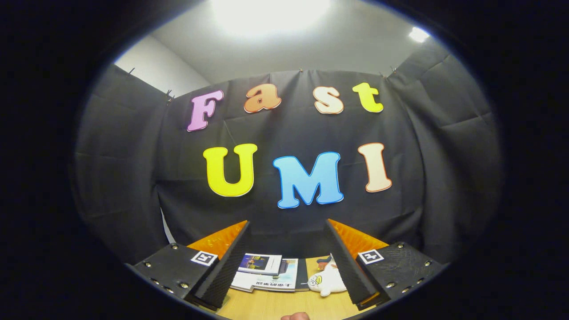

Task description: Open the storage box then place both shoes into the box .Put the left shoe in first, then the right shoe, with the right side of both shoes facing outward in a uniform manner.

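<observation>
We look out at the booth's black cloth wall (289, 133), which wraps round on both sides and meets a pale ceiling (284, 49) with two bright lights above. Below it lies a wooden tabletop (275, 306), its far edge running up against the cloth. Our gripper (286, 260) has its fingers spread wide apart, clamped on nothing, with a broad open lane of table between them. In that lane, just ahead of the fingers, we see a stack of booklets (266, 275) lying flat, the upper one overlapping the lower, and beside them to the right a small white plush toy (326, 280) close against the right finger. Nearest us, a fingertip (294, 316) of a person pokes up at the table's near edge. The storage box and the shoes are not among these things.
</observation>
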The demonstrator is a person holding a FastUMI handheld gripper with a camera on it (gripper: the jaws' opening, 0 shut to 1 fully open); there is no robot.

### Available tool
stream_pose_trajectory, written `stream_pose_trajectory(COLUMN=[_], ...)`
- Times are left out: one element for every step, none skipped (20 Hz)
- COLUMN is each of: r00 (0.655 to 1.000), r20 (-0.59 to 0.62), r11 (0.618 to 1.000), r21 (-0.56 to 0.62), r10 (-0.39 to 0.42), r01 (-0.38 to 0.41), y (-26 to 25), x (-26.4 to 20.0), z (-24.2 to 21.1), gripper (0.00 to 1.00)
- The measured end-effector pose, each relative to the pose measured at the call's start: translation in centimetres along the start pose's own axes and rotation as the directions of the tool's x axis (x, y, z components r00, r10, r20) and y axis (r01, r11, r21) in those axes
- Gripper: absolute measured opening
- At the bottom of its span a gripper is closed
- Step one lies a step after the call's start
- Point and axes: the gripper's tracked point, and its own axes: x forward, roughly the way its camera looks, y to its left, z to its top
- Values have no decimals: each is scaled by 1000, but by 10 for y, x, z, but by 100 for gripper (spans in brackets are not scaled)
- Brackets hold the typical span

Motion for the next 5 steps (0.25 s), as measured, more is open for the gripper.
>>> stream_pose_trajectory(r00=[1000,1000,1000,1000,1000], r20=[2,-1,-5,-3,1], r11=[1000,1000,1000,1000,1000], r21=[-1,-6,-9,-11,-17], r10=[-10,-17,-19,-17,-14], r01=[10,16,19,17,14], y=[-4,-9,-13,-14,-17], x=[-1,0,-1,0,0], z=[-2,-4,-5,-4,-3], gripper=[99,99,99,99,99])
